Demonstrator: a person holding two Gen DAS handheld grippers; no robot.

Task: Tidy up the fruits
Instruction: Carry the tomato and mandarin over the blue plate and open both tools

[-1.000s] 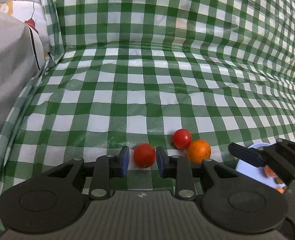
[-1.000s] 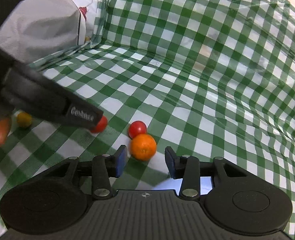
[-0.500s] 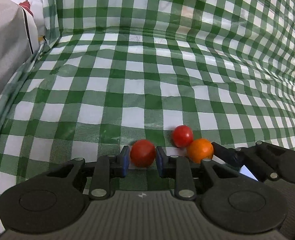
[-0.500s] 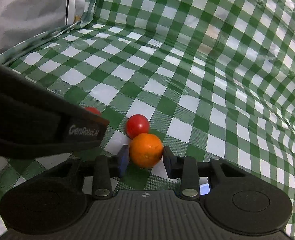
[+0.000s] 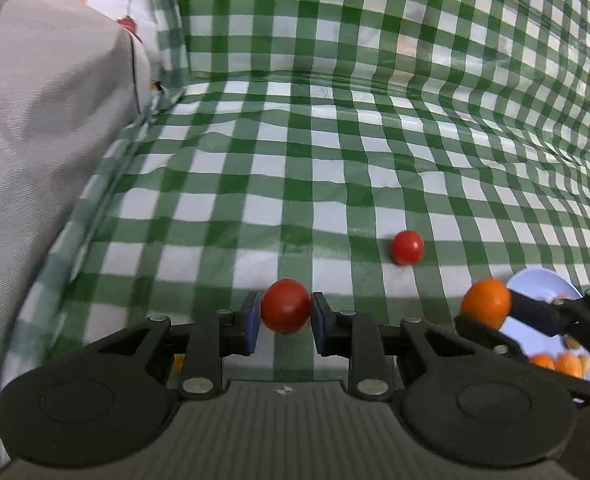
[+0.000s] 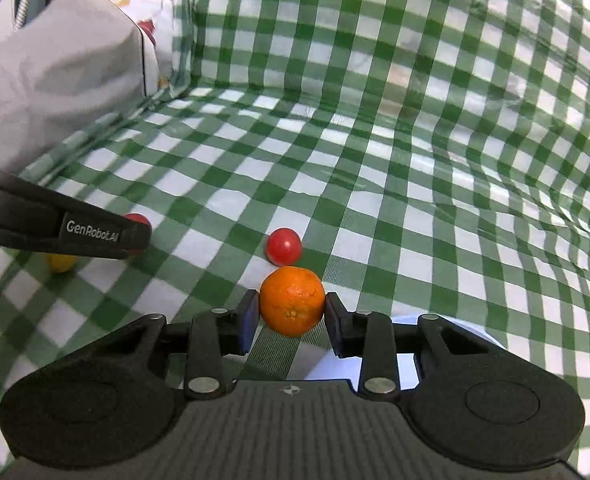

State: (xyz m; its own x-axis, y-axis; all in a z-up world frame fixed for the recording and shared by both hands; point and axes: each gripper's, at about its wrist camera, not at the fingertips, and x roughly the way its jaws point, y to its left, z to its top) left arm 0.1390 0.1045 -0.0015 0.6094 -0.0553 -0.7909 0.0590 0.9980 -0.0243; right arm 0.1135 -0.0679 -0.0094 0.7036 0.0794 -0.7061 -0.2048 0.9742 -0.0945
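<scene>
My left gripper [image 5: 286,316] is shut on a red tomato [image 5: 286,306] and holds it just above the checked cloth. My right gripper [image 6: 291,314] is shut on an orange [image 6: 292,301], which also shows in the left wrist view [image 5: 486,302] at the right, over a pale blue plate [image 5: 543,286]. A second red tomato [image 5: 407,247] lies loose on the cloth; it also shows in the right wrist view [image 6: 283,245] just beyond the orange. The plate holds several small orange fruits [image 5: 567,362]. The left gripper's finger [image 6: 95,234] crosses the right wrist view at the left.
A green and white checked cloth [image 5: 335,152] covers the table and rises as a back wall. A grey cushion [image 5: 47,128] stands at the left. A small yellow fruit [image 6: 60,263] lies on the cloth under the left gripper's finger. The plate's rim [image 6: 483,334] shows behind my right gripper.
Both grippers have lifted and drawn back with their fruits. The orange has left the loose tomato's side and moved right over the plate. The loose tomato has stayed on the cloth.
</scene>
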